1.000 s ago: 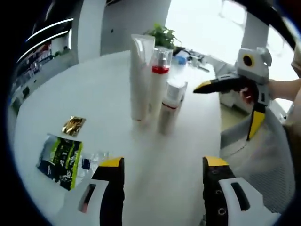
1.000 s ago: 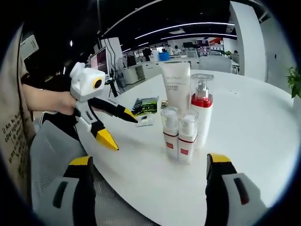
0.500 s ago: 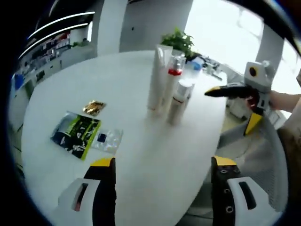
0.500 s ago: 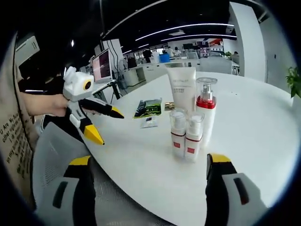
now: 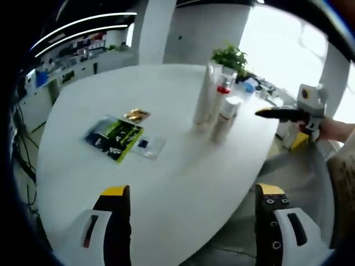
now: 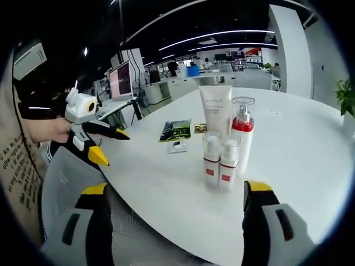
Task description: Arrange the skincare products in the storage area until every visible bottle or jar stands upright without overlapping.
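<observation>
Several skincare products stand upright in a tight cluster on the round white table [image 6: 299,144]. They are a tall white tube [image 6: 216,108], a clear pump bottle with a red collar [image 6: 242,128] and two small white bottles with red bands [image 6: 211,159] [image 6: 228,164]. The left gripper view has the same tube [image 5: 203,102], pump bottle [image 5: 222,91] and one small bottle [image 5: 228,115]. My left gripper [image 5: 192,191] is open and empty, back at the table's edge; it also appears as the left gripper [image 6: 113,148] held in a hand. My right gripper [image 6: 176,188] is open and empty before the cluster, and it appears as the right gripper [image 5: 278,127] too.
A green-black sachet [image 5: 113,137], a gold sachet [image 5: 136,115] and a small clear packet [image 5: 145,146] lie flat on the table left of the products. A grey mesh chair [image 6: 64,183] stands by the table's edge. A potted plant [image 5: 230,55] stands behind the cluster.
My left gripper has drawn back from the products towards the table's edge, so they look smaller. In the right gripper view it has slid left. The bottles and tube stand as before.
</observation>
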Tool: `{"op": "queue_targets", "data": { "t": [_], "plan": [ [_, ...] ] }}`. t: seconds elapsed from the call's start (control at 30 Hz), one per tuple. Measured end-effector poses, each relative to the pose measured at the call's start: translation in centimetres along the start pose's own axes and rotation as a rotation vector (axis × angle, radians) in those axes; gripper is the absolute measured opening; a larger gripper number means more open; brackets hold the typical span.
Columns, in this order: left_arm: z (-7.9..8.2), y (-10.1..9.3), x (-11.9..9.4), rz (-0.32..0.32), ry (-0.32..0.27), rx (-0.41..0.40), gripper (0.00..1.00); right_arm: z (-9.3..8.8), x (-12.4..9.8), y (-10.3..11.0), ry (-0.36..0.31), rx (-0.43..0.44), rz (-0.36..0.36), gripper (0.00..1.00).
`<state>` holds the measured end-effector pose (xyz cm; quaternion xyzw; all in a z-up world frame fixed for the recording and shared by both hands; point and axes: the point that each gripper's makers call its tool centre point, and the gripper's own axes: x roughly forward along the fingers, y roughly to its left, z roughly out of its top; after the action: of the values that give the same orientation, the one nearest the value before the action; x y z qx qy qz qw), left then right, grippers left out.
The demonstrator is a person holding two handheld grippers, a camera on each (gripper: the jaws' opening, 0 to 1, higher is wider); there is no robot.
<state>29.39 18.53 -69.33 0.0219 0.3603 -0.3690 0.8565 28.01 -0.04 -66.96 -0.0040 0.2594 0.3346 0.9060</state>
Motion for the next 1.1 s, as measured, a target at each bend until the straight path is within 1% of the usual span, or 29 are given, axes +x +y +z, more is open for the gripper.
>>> {"op": "queue_targets", "data": {
  "t": [0.23,0.43,0.7,1.0,1.1],
  "plan": [
    [-1.5,0.7,-1.4,0.043,-0.004,-0.044,0.97,0.2,-0.2,0.2,-0.009,0.017,-0.001,0.99],
    [-2.4,1.1,-2.2,0.070,0.000,-0.069,0.97,0.5,-0.3,0.6,-0.021,0.027,0.008,0.99],
    [-2.4,1.7,-2.5,0.091,-0.005,-0.096,0.97,0.3,-0.1,0.7,-0.019,0.026,0.008,0.99],
    [-2.1,2.2,-2.2,0.110,-0.005,-0.108,0.97,0.0,0.1,0.8,-0.003,0.012,0.008,0.99],
    [-1.7,2.7,-2.0,0.122,-0.012,-0.149,0.97,0.0,0.0,0.6,-0.005,0.012,-0.001,0.99]
  ]
}}
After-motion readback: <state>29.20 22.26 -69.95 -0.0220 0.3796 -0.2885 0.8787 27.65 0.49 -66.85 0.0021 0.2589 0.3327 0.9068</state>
